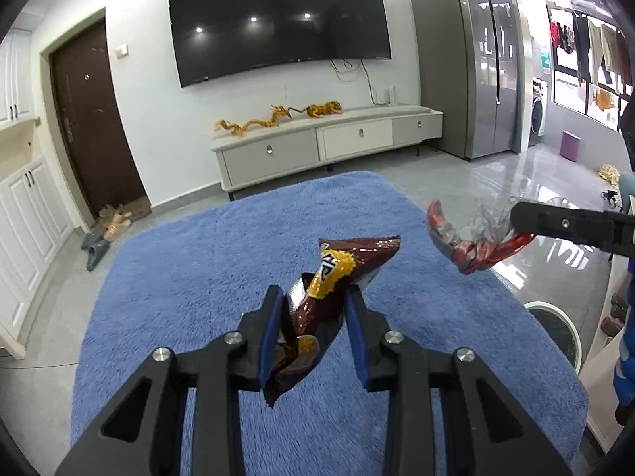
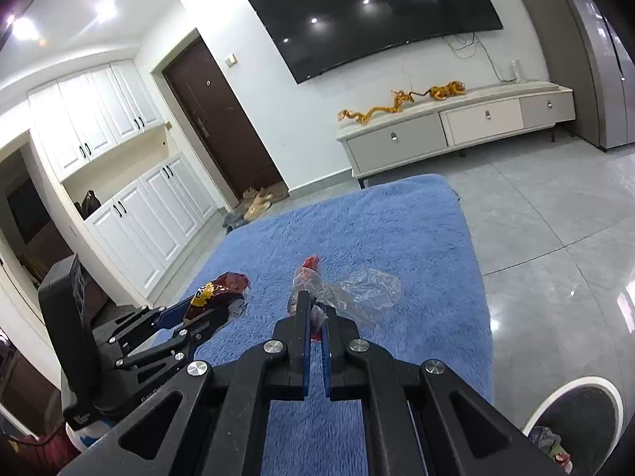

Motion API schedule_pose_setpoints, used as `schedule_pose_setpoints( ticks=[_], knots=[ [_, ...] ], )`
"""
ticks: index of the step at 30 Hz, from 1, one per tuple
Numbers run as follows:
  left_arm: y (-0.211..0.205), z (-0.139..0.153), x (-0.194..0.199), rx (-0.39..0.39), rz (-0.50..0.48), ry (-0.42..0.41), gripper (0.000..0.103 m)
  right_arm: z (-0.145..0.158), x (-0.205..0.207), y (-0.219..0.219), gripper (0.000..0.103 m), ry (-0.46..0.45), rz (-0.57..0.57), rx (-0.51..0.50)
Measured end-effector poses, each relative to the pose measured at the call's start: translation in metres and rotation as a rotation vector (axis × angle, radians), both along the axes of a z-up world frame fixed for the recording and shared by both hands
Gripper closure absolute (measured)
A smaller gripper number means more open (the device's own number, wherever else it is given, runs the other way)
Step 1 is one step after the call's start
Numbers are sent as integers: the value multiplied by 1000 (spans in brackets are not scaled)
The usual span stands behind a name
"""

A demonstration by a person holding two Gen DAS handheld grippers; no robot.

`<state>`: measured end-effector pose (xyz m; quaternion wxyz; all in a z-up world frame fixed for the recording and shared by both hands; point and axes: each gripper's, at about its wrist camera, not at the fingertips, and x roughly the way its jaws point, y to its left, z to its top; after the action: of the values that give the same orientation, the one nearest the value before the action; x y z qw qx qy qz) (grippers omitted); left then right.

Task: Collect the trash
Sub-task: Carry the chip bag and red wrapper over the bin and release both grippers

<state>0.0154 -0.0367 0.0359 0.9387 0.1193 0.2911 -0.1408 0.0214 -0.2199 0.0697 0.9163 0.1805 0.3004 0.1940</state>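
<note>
My left gripper point(image 1: 315, 297) is shut on a brown and yellow chip bag point(image 1: 317, 305) and holds it above the blue rug point(image 1: 198, 277). The bag point(image 2: 216, 293) and the left gripper point(image 2: 198, 317) also show at the left of the right wrist view. My right gripper point(image 2: 317, 309) is shut on a red and clear plastic wrapper point(image 2: 345, 289), also held above the rug point(image 2: 357, 218). In the left wrist view the wrapper point(image 1: 468, 242) hangs from the right gripper point(image 1: 524, 226) at the right. A white-rimmed trash bin point(image 1: 555, 333) stands at the rug's right edge; it also shows at the lower right point(image 2: 575, 416).
A TV cabinet point(image 1: 325, 142) stands against the far wall under a wall TV point(image 1: 278, 23). A grey fridge point(image 1: 468, 63) stands to the right. Slippers point(image 1: 107, 230) lie by the brown door point(image 1: 91, 119). White cupboards point(image 2: 131, 206) line the left wall.
</note>
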Motion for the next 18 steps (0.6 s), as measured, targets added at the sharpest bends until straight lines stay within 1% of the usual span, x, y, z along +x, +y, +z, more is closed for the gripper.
schedule_pose_setpoints(
  ticks=[3, 8, 12, 18],
  knots=[
    [-8, 8, -15, 20, 15, -41, 73, 4, -13, -8, 98, -18, -17, 7],
    [-27, 24, -32, 27, 24, -94, 73, 11, -37, -26, 98, -53, -52, 23],
    [-47, 32, -43, 35, 2, -122, 73, 15, -58, -46, 98, -89, -94, 30],
    [-87, 35, -60, 57, -63, -146, 73, 16, -87, -78, 98, -117, -176, 32]
  ],
)
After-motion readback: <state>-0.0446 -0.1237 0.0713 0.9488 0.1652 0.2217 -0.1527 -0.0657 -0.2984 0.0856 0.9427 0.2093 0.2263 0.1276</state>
